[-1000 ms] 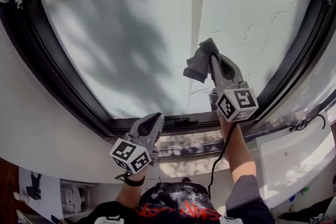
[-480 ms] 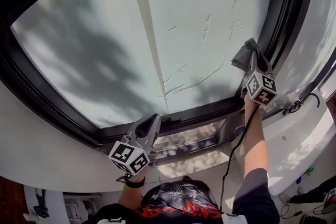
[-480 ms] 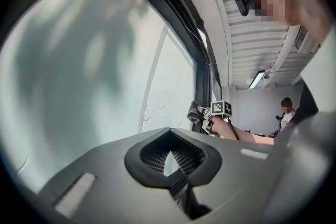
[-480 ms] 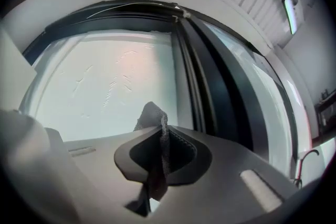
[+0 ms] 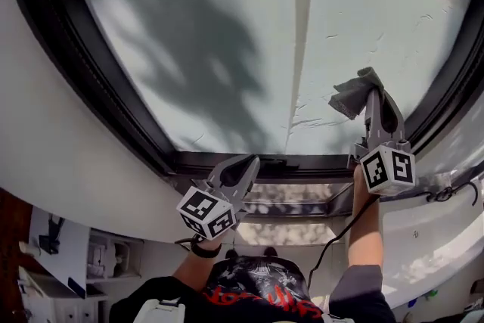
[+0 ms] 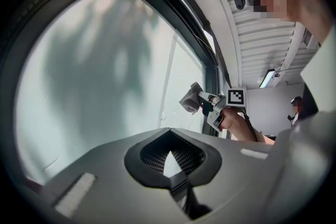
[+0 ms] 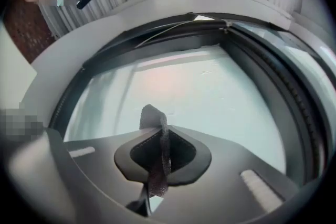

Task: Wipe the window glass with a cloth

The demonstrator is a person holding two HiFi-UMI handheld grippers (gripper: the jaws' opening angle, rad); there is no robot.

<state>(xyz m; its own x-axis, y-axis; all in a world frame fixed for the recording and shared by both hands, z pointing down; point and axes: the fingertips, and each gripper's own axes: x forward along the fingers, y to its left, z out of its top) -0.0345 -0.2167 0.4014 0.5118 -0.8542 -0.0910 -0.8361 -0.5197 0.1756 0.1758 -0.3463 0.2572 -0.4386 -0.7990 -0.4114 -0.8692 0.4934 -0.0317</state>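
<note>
A grey cloth [image 5: 354,94] is pinched in my right gripper [image 5: 369,104], which holds it against the lower right part of the window glass [image 5: 227,34]. In the right gripper view the cloth [image 7: 155,149] runs as a dark fold between the shut jaws. Thin streak marks [image 5: 314,117] show on the pane just left of the cloth. My left gripper [image 5: 242,166] hangs shut and empty below the bottom of the black frame [image 5: 249,161], off the glass. The left gripper view shows the right gripper [image 6: 202,105] with the cloth [image 6: 190,99] at the pane's right side.
A black frame [image 5: 91,72] rims the pane, set in a white wall [image 5: 53,155]. A white ledge [image 5: 431,231] lies at the lower right with a dark cable [image 5: 454,191] on it. A vertical bar [image 5: 301,26] shows behind the glass.
My right gripper swept the cloth out to the pane's right edge, then back left and slightly up. The view shifted with the head; the left gripper stayed below the frame.
</note>
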